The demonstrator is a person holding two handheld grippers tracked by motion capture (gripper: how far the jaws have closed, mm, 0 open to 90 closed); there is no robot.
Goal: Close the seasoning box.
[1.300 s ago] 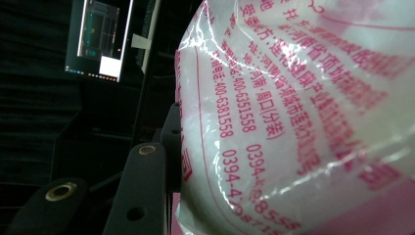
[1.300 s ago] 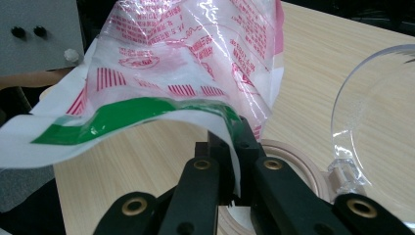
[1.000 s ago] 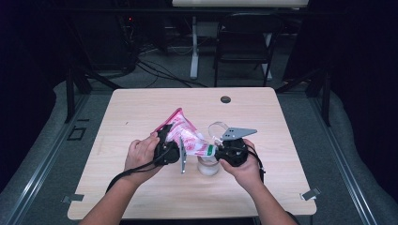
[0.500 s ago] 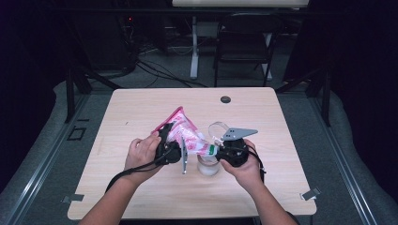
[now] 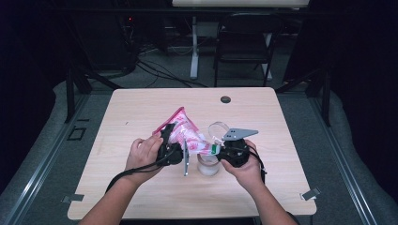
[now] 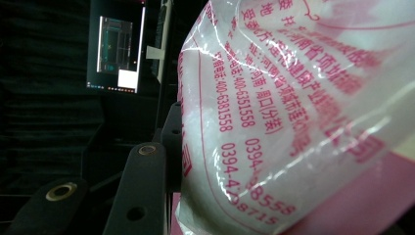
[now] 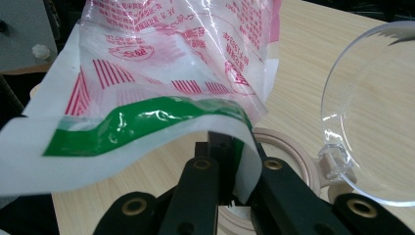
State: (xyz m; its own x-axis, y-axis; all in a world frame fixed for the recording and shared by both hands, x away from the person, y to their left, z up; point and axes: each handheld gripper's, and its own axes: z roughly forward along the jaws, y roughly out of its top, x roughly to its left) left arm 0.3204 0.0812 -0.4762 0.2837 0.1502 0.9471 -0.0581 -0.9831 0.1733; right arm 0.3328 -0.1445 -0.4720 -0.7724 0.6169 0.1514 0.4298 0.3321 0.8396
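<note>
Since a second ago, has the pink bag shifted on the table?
No. In the high view the pink bag keeps its place against the dark round grommet, above the jar.

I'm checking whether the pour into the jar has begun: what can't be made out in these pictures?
- Inside of the round glass jar: high view, too small; right gripper view, covered by the pink-printed plastic bag and the right claw.
- Left claw's far jaw: left gripper view, behind the bag.
- Whether anything is falling from the bag's mouth: hidden in both.
</note>
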